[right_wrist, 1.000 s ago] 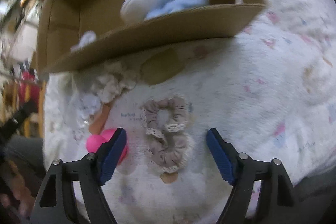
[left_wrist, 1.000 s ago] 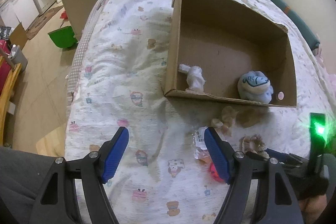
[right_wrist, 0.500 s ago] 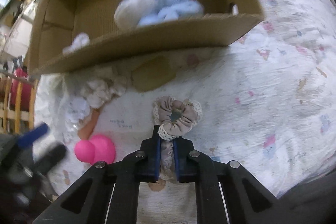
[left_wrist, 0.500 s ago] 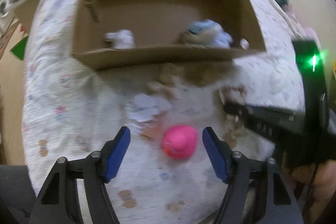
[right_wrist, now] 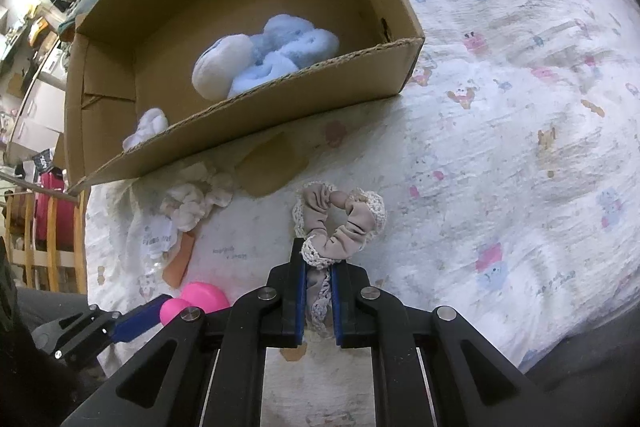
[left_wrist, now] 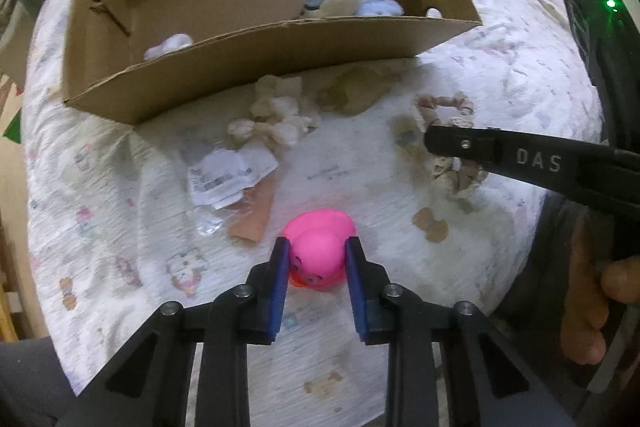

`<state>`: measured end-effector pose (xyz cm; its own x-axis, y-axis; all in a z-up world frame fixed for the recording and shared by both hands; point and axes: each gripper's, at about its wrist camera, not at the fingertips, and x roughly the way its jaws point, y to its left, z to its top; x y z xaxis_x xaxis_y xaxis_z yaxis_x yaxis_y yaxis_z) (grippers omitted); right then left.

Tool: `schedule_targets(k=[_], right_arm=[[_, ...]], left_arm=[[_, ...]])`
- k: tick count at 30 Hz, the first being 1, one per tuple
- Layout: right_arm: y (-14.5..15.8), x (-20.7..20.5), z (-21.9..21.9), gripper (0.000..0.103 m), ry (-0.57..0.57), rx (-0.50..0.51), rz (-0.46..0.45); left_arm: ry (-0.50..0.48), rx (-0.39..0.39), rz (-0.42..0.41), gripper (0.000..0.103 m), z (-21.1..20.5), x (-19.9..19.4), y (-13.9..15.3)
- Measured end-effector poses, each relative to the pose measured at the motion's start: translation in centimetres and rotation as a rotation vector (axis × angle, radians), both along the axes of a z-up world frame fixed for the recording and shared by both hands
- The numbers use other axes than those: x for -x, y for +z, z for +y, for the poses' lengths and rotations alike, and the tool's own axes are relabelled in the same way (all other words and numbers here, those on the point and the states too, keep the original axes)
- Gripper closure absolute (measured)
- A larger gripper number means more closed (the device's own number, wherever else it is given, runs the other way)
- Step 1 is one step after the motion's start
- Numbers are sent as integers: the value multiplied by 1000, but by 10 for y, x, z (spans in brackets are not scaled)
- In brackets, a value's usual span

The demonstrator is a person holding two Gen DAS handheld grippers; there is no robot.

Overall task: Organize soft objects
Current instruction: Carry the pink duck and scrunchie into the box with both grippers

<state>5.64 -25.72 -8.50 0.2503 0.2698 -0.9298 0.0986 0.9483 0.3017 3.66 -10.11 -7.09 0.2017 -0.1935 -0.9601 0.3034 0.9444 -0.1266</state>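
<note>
Bedding printed with small cartoons carries everything: nearest, the left claw [left_wrist: 316, 259] has just closed on a squashy pink duck [left_wrist: 318, 251], while the right claw [right_wrist: 318, 291] pinches a limp beige scrunchie [right_wrist: 340, 223]. Both look light; beyond, the cardboard box [right_wrist: 256, 131] has open room past its low front edge.

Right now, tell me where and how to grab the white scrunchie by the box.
Take the white scrunchie across one bunched fold on its near side, coming from above. It lies flat on the bedspread, its far edge against the box wall, with a paper tag just beside it.
</note>
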Motion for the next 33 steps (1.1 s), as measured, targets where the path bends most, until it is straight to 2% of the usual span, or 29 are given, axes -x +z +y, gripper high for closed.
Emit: schedule_targets(k=[9, 13, 19, 27, 30, 33], right_arm=[[3, 4, 9, 91, 29, 9, -15], [8, 9, 14, 91, 48, 1, -34], [27, 19, 20, 91, 78, -25, -102], [52, 30, 19, 91, 86, -41, -180], [65, 34, 18, 91, 86, -50, -204], [78, 36, 17, 91, 96, -48, -226]], left_arm=[[47, -17, -38, 78, 16, -1, 8], [112, 30, -5, 78, 34, -2, 10], [151, 19, -105, 78, 50, 6, 35], [249, -3, -238, 78, 74, 15, 62], [276, 1, -250, 78, 79, 13, 72], [261, -4, -238, 78, 83, 6, 83]])
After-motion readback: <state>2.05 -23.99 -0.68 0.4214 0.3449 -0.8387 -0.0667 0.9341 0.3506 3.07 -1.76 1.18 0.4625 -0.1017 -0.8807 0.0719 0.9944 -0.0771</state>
